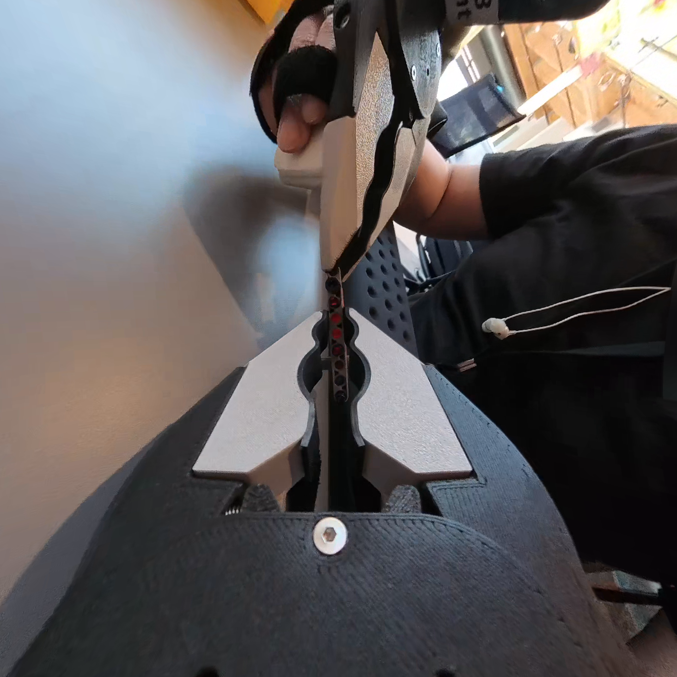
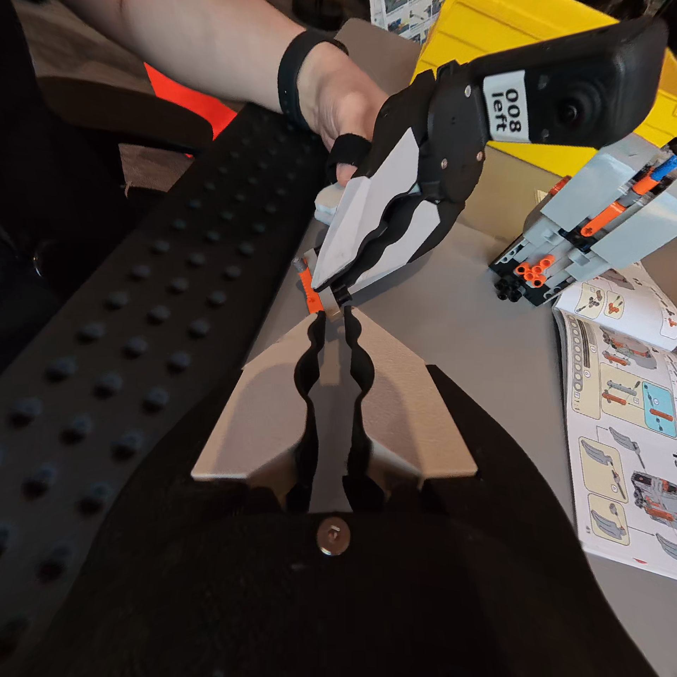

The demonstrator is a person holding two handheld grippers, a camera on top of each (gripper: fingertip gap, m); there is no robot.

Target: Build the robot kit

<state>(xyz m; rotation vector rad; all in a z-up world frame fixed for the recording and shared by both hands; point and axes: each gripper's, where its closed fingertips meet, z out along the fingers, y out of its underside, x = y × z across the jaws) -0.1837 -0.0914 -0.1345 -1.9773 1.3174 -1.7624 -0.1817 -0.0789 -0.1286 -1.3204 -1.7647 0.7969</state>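
A thin black beam (image 1: pixel 337 351) with a row of holes, some showing red, runs between the two grippers, seen edge-on. My left gripper (image 1: pixel 335 313) is shut on its lower part. My right gripper (image 1: pixel 335 269) comes down from above, held by a hand, and is shut on the beam's top end. In the right wrist view my right gripper (image 2: pixel 334 311) pinches a small grey part (image 2: pixel 334 314), tip to tip with the left gripper (image 2: pixel 335 289). An orange piece (image 2: pixel 311 295) with a grey pin sticks out beside the tips. Both grippers are just above the grey table (image 2: pixel 439 329).
A black studded plate (image 2: pixel 146 293) lies on the left and also shows in the left wrist view (image 1: pixel 384 293). A grey and orange brick model (image 2: pixel 604 219), an open instruction booklet (image 2: pixel 622 421) and a yellow bin (image 2: pixel 513 29) are at the right. A person's forearm (image 1: pixel 428 194) is close. Both grippers' tips are close together, under 4 cm apart.
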